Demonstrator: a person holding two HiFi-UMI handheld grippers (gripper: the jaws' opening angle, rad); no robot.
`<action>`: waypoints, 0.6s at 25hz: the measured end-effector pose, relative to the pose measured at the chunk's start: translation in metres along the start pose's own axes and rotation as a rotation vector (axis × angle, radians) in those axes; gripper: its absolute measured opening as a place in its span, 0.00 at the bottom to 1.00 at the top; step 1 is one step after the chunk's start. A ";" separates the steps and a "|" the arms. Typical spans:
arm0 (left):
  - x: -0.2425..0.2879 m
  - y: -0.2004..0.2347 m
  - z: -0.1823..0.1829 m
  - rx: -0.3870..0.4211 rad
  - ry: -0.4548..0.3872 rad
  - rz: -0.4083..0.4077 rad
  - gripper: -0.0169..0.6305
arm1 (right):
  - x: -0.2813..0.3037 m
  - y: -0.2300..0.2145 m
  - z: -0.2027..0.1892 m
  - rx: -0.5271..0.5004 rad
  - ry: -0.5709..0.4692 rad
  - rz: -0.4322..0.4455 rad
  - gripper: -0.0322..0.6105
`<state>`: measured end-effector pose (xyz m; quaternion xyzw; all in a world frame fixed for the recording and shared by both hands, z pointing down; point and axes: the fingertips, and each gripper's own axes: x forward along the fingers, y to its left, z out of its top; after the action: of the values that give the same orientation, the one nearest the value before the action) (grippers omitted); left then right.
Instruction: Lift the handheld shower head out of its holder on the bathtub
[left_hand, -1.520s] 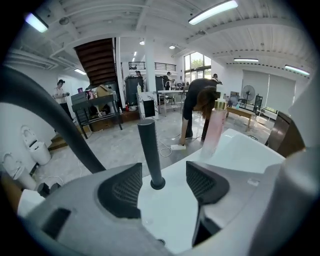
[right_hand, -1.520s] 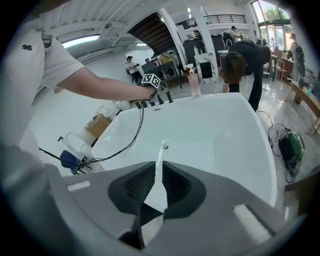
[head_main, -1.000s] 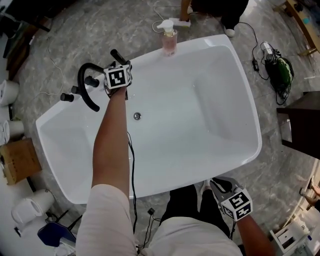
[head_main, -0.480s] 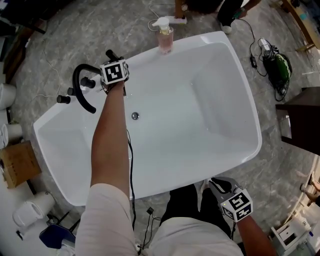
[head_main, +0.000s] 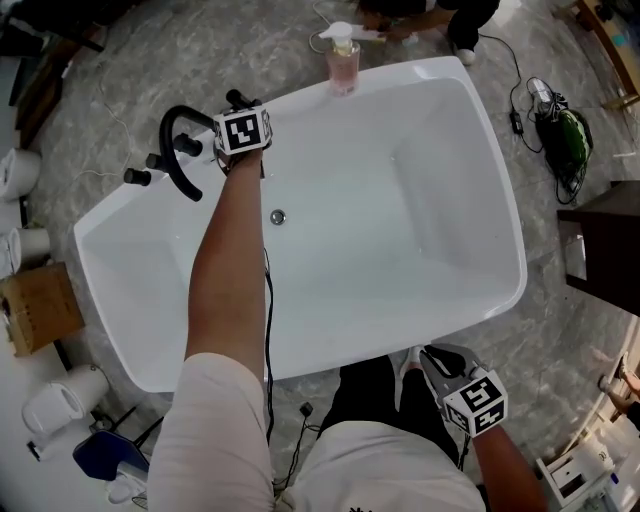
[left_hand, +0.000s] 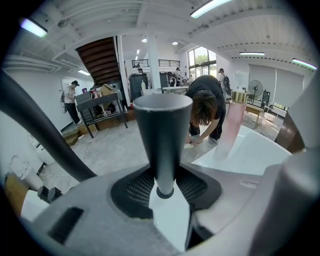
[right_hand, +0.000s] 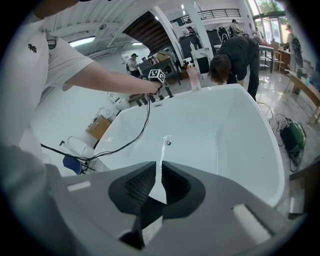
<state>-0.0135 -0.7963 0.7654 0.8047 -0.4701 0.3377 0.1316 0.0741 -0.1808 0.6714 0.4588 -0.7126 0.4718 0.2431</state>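
Observation:
The black handheld shower head (head_main: 236, 99) stands upright in its holder on the bathtub rim (head_main: 300, 100), beside the curved black spout (head_main: 176, 150). My left gripper (head_main: 238, 108) is at it, and in the left gripper view the shower head's tapered handle (left_hand: 162, 130) rises between the dark pads (left_hand: 137, 185), which are shut on it; the left gripper (left_hand: 165, 187) tilts downward. My right gripper (head_main: 428, 358) hangs near the tub's near edge by my legs. In the right gripper view, the right gripper (right_hand: 157, 182) has its jaws together with nothing in them.
A pink pump bottle (head_main: 343, 62) stands on the far rim. Black tap knobs (head_main: 137, 177) sit left of the spout. The white tub has a drain (head_main: 278, 216). A cable (head_main: 267, 300) runs along my left arm. A person (left_hand: 205, 107) bends down beyond the tub. Boxes and rolls lie at left.
My left gripper stays at the shower head by the spout; the view has shifted slightly. The right gripper has not moved.

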 end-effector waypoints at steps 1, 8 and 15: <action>-0.005 0.000 0.001 -0.001 0.002 0.002 0.24 | -0.001 0.002 0.000 0.000 -0.005 0.004 0.13; -0.038 -0.003 0.018 -0.013 -0.017 0.005 0.24 | -0.012 0.004 0.012 -0.030 -0.044 0.019 0.12; -0.077 0.000 0.036 0.011 -0.083 0.022 0.24 | -0.014 0.016 0.007 -0.071 -0.045 0.062 0.12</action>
<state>-0.0243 -0.7639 0.6873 0.8136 -0.4821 0.3079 0.1039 0.0673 -0.1791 0.6500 0.4381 -0.7480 0.4431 0.2285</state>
